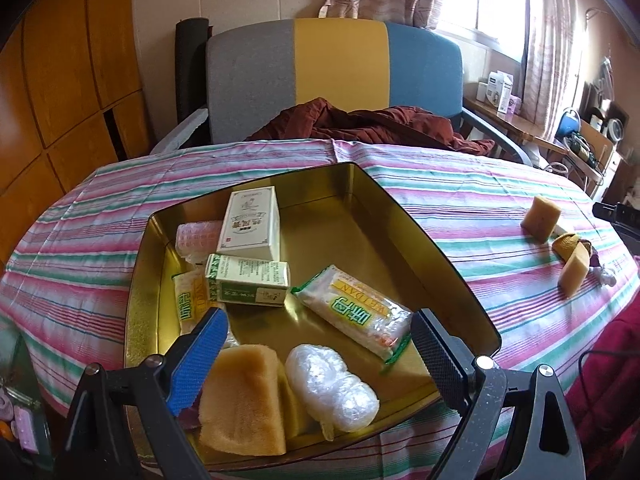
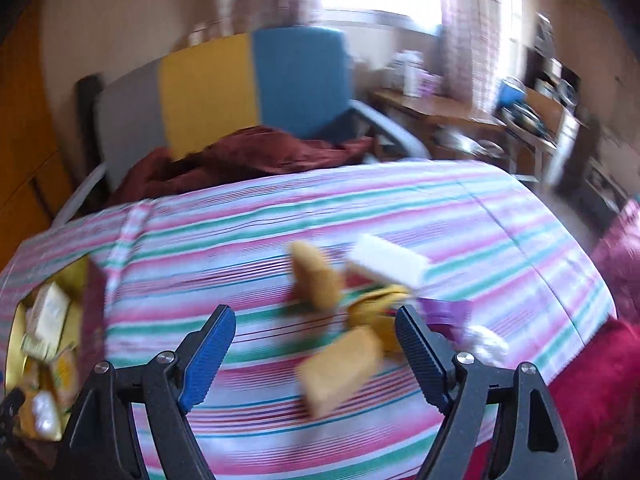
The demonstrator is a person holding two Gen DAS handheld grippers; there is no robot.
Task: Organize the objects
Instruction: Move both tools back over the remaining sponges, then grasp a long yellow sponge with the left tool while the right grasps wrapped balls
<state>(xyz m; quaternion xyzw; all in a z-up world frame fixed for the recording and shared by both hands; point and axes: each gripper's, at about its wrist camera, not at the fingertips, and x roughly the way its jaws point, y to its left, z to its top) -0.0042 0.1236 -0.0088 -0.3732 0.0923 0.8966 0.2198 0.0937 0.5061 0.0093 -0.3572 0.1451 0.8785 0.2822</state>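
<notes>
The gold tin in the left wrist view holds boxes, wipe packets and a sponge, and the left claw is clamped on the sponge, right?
Not quite. The gold tin does hold boxes, wipe packets and a sponge, but the left claw is not clamped on the sponge: its jaws stand wide open above the tin, gripping nothing. The left wrist view shows it.

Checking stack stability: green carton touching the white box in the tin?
Touching. Left wrist view: the green carton overlaps the white box base, no gap.

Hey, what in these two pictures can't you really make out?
- Right wrist view: loose pile on the striped cloth, motion-blurred; pieces unidentifiable.
- Right wrist view: gold tin cut off by the left edge.
- Left wrist view: packet half hidden under the green box.
</notes>
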